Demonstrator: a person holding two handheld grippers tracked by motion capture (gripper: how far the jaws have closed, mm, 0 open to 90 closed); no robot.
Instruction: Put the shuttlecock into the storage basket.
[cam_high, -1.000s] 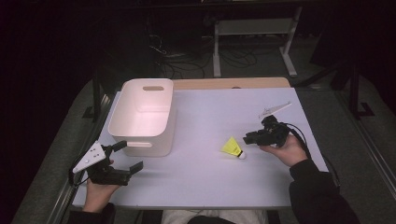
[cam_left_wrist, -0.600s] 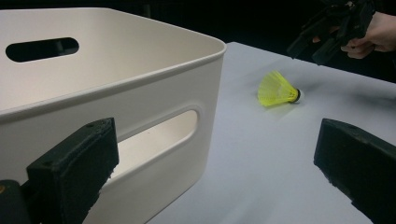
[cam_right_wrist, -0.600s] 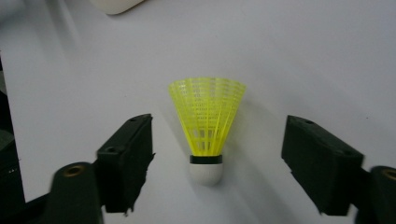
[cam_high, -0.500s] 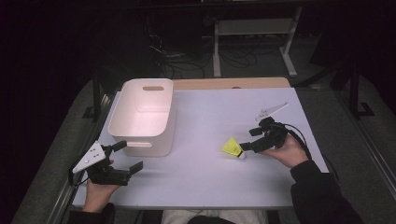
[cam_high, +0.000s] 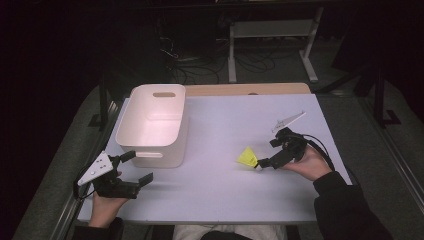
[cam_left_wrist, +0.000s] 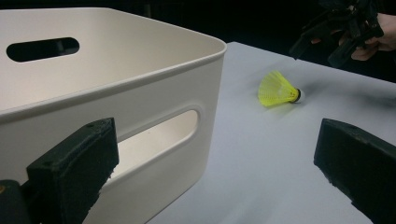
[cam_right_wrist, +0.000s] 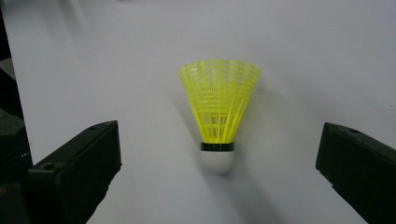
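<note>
A yellow shuttlecock (cam_high: 247, 157) (cam_right_wrist: 219, 109) (cam_left_wrist: 278, 88) with a white cork lies on its side on the white table (cam_high: 220, 120), right of centre. Its cork points at my right gripper (cam_high: 267, 153) (cam_right_wrist: 219, 156), whose jaws have just been opening. They now stand wide on either side of the cork without touching it. My left gripper (cam_high: 136, 167) (cam_left_wrist: 219, 140) rests open at the front left with nothing between its jaws. It sits just in front of a white handled bin (cam_high: 131, 112) (cam_left_wrist: 187, 84), whose visible inside holds nothing.
The bin stands at the left middle of the table, its handle slot facing the left gripper. A wooden strip (cam_high: 250, 89) runs along the table's far edge. A metal frame (cam_high: 272, 30) and cables lie on the dark floor beyond.
The right gripper's jaws have spread from nearly closed to wide apart. The shuttlecock lies in the same spot. The left gripper has not moved.
</note>
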